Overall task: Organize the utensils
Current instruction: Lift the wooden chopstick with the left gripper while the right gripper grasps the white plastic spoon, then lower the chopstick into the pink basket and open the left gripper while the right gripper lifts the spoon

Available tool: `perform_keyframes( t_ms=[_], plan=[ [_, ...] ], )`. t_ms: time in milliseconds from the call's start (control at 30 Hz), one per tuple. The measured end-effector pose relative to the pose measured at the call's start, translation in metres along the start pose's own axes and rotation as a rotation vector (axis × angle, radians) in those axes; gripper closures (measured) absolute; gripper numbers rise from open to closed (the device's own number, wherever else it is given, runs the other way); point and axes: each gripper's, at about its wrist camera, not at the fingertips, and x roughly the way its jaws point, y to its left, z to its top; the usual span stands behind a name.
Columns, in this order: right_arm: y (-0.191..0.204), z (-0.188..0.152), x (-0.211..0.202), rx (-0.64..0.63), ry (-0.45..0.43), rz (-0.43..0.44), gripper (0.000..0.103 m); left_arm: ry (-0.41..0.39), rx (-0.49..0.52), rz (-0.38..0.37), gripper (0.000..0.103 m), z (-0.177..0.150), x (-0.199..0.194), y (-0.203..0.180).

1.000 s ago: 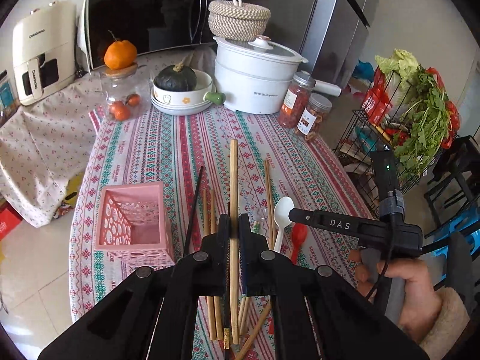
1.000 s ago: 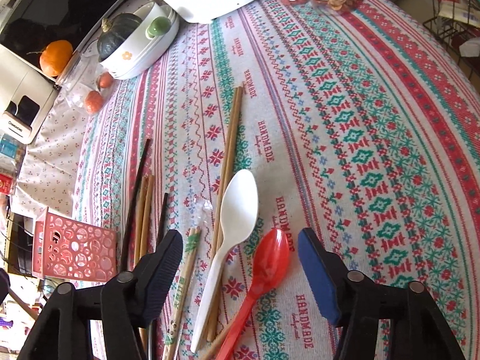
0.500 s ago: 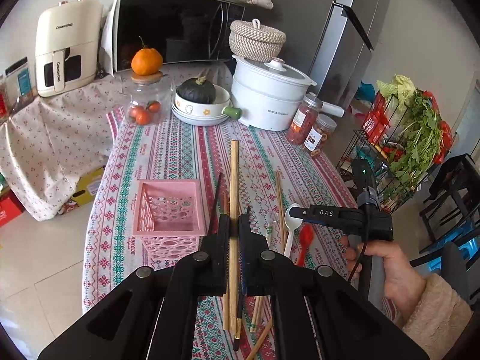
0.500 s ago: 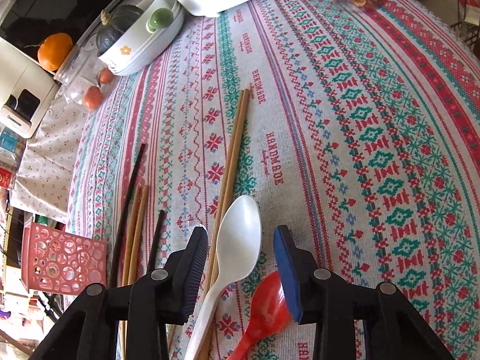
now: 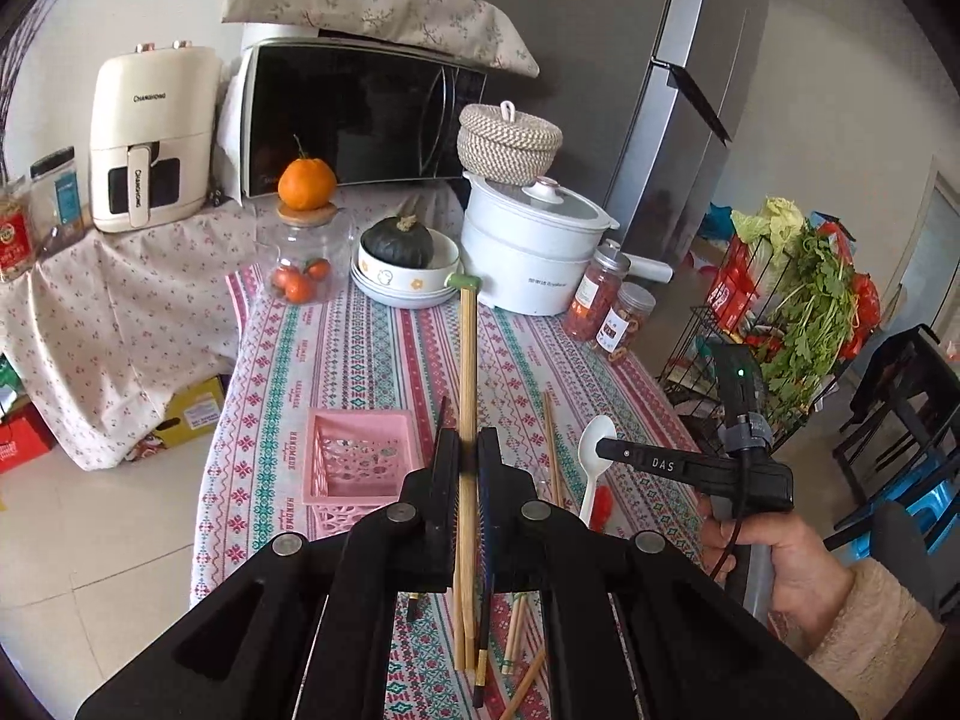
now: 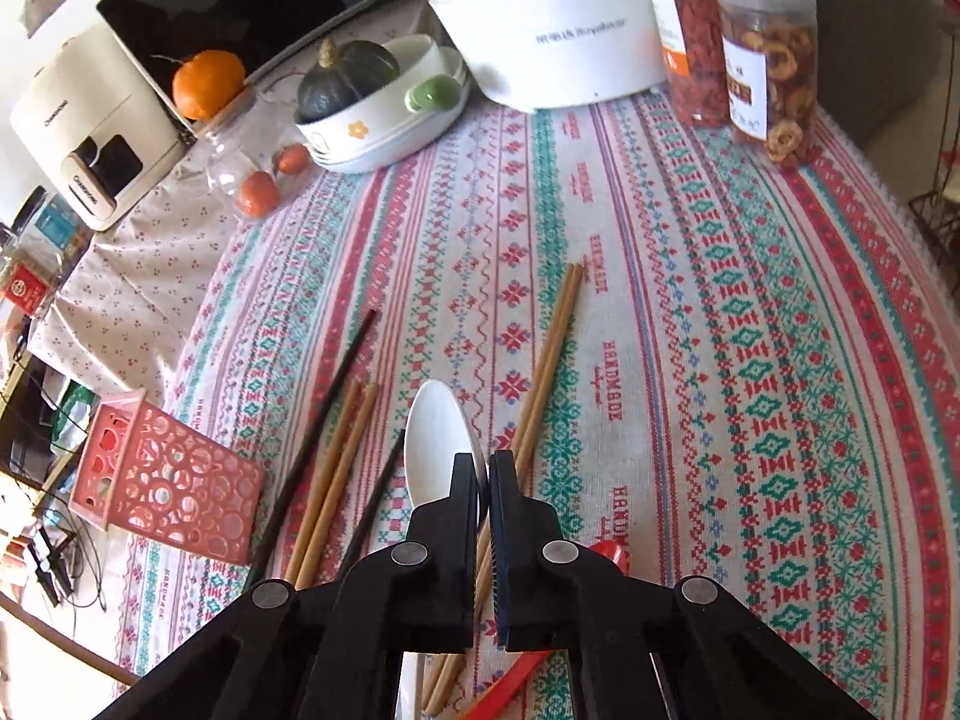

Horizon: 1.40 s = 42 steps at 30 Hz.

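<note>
My left gripper (image 5: 470,441) is shut on a pair of bamboo chopsticks (image 5: 467,360) and holds them lifted above the table, just right of the pink perforated basket (image 5: 354,468). My right gripper (image 6: 487,468) is shut on the white spoon (image 6: 435,441), whose bowl sticks out ahead of the jaws; it also shows in the left wrist view (image 5: 606,450). A red spoon (image 6: 606,555) lies under the right gripper. Bamboo chopsticks (image 6: 549,360), another bamboo pair (image 6: 336,480) and black chopsticks (image 6: 327,420) lie on the striped tablecloth.
At the table's far end stand a white pot (image 5: 531,252), a bowl with a squash (image 5: 405,264), a glass jar (image 5: 306,252) and two snack jars (image 6: 738,42). A wire vegetable rack (image 5: 780,312) stands right of the table. The pink basket (image 6: 165,486) sits near the left edge.
My left gripper has risen and pulled back with the chopsticks. My right gripper has moved forward and closed from wide open onto the white spoon.
</note>
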Motion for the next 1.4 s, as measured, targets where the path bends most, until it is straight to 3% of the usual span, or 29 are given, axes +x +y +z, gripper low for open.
perform_keyframes(
  t_ms=[167, 400, 633, 1033, 1300, 1367, 1400],
  plan=[
    [0.022, -0.001, -0.045, -0.059, -0.133, -0.010, 0.100, -0.116, -0.017, 0.006, 0.098, 0.012, -0.028, 0.002],
    [0.053, -0.001, -0.092, -0.073, -0.316, 0.030, 0.100, -0.321, -0.047, 0.079, 0.098, 0.021, -0.057, 0.016],
    [0.075, -0.003, -0.097, -0.104, -0.376, 0.029, 0.100, -0.417, -0.034, 0.162, 0.098, 0.027, -0.039, 0.035],
    [0.096, 0.000, -0.081, -0.082, -0.392, 0.045, 0.100, -0.186, -0.096, 0.213, 0.098, 0.027, 0.055, 0.078],
    [0.133, 0.003, -0.074, -0.121, -0.426, 0.071, 0.100, -0.127, -0.151, 0.179, 0.096, 0.030, 0.074, 0.093],
    [0.140, 0.004, -0.072, -0.127, -0.441, 0.070, 0.100, -0.120, -0.167, 0.161, 0.090, 0.032, 0.074, 0.095],
    [0.144, 0.004, -0.071, -0.129, -0.450, 0.067, 0.100, -0.118, -0.175, 0.154, 0.078, 0.032, 0.073, 0.095]
  ],
)
